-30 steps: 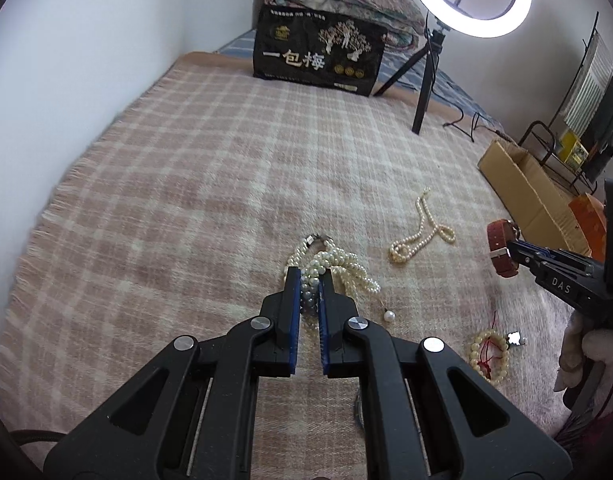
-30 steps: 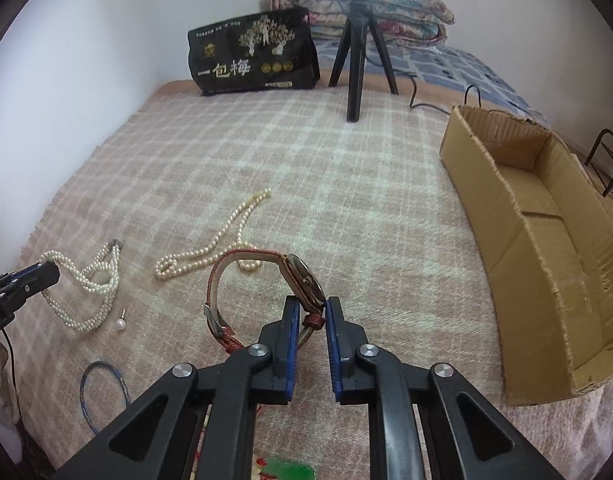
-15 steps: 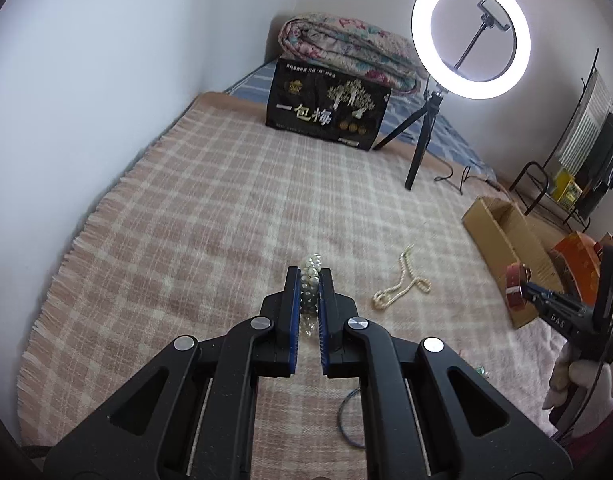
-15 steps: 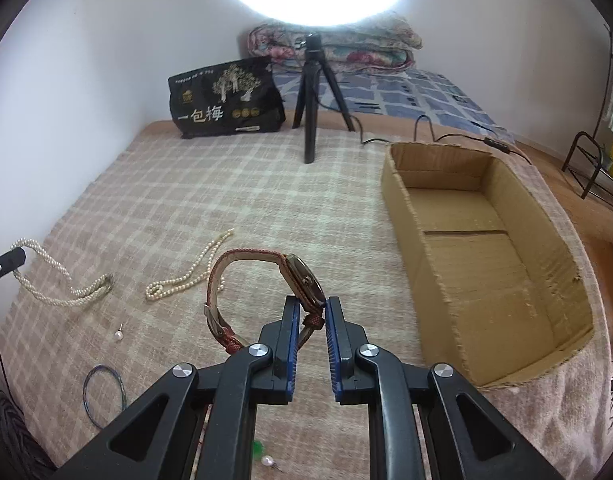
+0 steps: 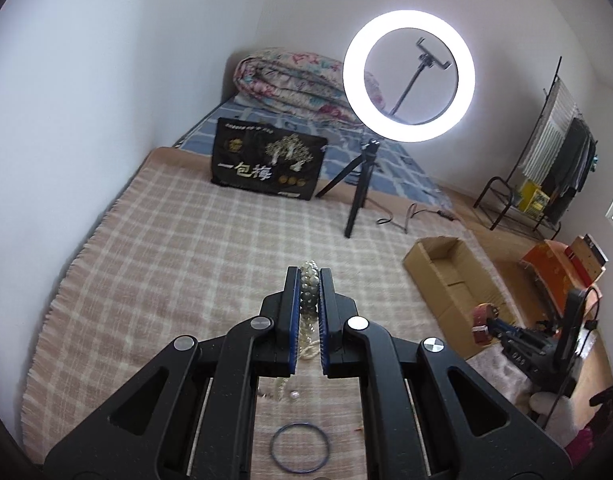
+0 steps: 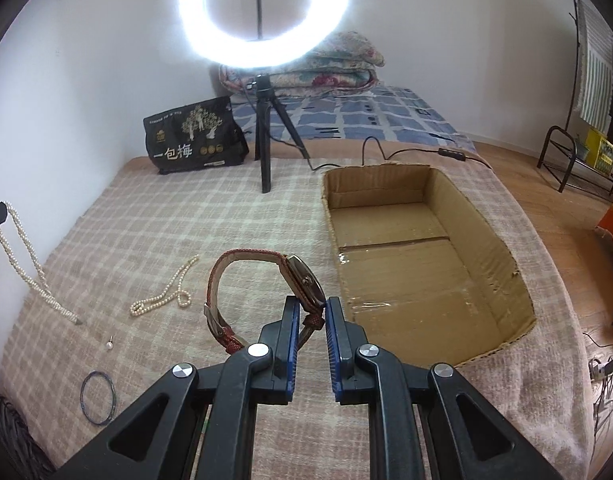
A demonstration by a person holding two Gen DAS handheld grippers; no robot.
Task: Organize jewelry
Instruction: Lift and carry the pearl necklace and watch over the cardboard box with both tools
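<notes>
Watch [image 6: 298, 284], red strap, frame centre: clamped between right gripper [image 6: 309, 316] fingers, raised above blanket [image 6: 186, 232]. Box [image 6: 490, 240], open, right of watch. Necklace [image 5: 308, 288] pinched in left gripper [image 5: 308, 292], strand hanging at left edge of right view. Second pearl strand [image 6: 166, 296], loose pearl [image 6: 108, 345], blue ring [image 6: 98, 398] on blanket, lower left.

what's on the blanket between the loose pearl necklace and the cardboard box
In the right wrist view, nothing lies on the blanket between the loose pearl necklace and the cardboard box; only the held watch hangs in front of that stretch.
</notes>
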